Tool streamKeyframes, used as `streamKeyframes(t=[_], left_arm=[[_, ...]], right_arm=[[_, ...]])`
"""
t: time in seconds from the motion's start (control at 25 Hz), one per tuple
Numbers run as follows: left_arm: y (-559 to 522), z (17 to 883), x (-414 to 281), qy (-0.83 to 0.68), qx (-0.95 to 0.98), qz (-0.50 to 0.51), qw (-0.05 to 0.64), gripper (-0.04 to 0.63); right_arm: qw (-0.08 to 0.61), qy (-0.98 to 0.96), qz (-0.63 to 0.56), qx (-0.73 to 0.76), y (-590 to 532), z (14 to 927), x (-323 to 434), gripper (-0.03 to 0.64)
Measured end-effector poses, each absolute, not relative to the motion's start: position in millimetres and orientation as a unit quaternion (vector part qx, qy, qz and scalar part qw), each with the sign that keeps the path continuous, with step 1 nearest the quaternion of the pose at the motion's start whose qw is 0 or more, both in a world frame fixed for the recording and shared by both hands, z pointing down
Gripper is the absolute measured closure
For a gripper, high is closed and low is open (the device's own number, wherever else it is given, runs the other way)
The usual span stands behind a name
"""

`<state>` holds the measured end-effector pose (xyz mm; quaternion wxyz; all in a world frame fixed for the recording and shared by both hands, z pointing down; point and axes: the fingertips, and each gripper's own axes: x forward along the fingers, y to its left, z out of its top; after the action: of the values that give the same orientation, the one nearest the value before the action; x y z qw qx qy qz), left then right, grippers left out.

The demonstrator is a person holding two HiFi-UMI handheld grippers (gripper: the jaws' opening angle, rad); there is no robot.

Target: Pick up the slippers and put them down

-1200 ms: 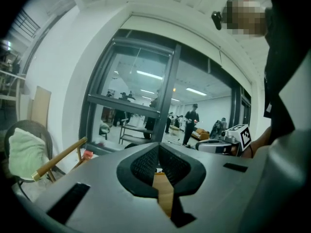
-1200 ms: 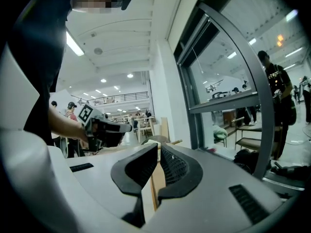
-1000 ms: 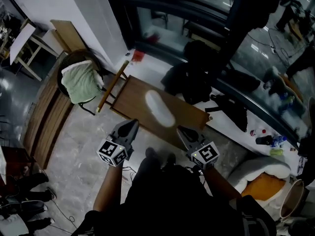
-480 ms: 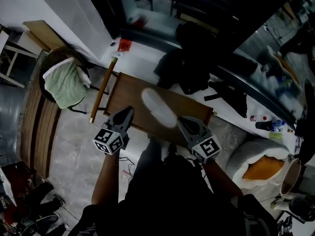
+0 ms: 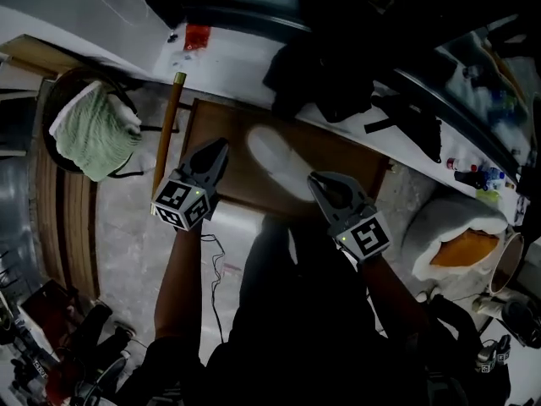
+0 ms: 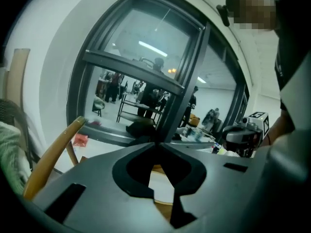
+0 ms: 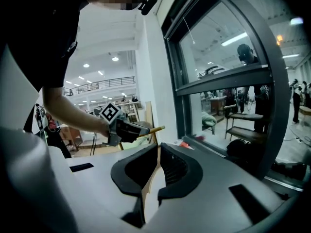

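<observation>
A white slipper (image 5: 279, 163) lies lengthwise on a brown wooden table (image 5: 355, 163) in the head view. My left gripper (image 5: 221, 147) hovers over the table's left part, its jaws shut and empty, just left of the slipper. Over the table's near edge, right of the slipper's near end, my right gripper (image 5: 315, 179) also has its jaws together with nothing in them. In the left gripper view the jaws (image 6: 156, 143) meet at the tips, and the slipper (image 6: 163, 188) shows pale below them. The right gripper view shows its own jaws (image 7: 159, 147) closed and the left gripper (image 7: 127, 129) beyond.
A chair with a green cloth (image 5: 93, 129) stands left of the table, next to a wooden pole (image 5: 166, 129). Black bags (image 5: 330, 57) lie behind the table along a dark window frame. A white and orange cushion (image 5: 461, 244) and bottles (image 5: 473, 174) are at the right.
Both grippers have come forward and down toward the table, the left one further. The slipper lies where it was on the table.
</observation>
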<state>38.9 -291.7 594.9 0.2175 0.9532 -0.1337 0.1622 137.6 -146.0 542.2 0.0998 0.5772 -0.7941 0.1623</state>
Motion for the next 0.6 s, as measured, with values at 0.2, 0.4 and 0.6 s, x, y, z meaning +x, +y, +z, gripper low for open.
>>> streamKeyframes(t=[0.2, 0.4, 0.6], left_arm=[[-307.4, 624.5, 54.3, -0.12, 0.951, 0.189, 0.215, 0.583], [-315.9, 649.3, 72.1, -0.086, 0.948, 0.218, 0.215, 0.583], [-307.4, 679.8, 80.6, -0.033, 0.937, 0.271, 0.219, 0.489]], right_arm=[[0.091, -0.796, 0.17, 0.574, -161.8, 570.9, 154.6, 0.586], [0.079, -0.806, 0.182, 0.558, -173.7, 597.7, 163.7, 0.586], [0.072, -0.83, 0.168, 0.526, -193.0, 619.1, 159.8, 0.586]])
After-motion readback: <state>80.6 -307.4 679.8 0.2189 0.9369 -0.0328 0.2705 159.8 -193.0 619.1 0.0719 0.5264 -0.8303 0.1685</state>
